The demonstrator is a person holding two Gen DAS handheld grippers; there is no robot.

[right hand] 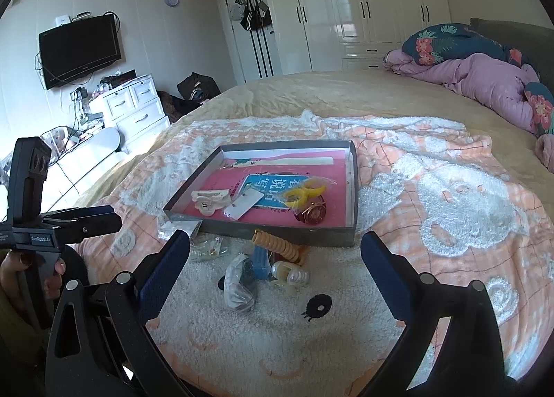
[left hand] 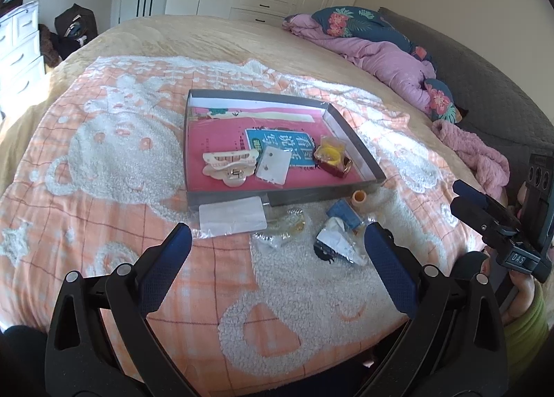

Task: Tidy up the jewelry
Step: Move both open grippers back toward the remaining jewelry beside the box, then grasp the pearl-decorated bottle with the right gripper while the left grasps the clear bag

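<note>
Jewelry packets (left hand: pixel 289 227) lie loose on an orange blanket (left hand: pixel 104 140) just before a shallow tray (left hand: pixel 360 151) holding a cream hair claw (left hand: pixel 230 163). Left gripper (left hand: pixel 277 251) and right gripper (right hand: pixel 275 258) both gape wide, empty.

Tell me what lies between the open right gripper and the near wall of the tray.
In the right wrist view, a loose pile lies between the right gripper and the tray: an orange coiled hair tie, a blue item and small plastic bags.

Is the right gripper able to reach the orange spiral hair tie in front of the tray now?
Probably yes. The right gripper is open, and the orange spiral hair tie lies uncovered on the blanket between its fingers, ahead.
</note>
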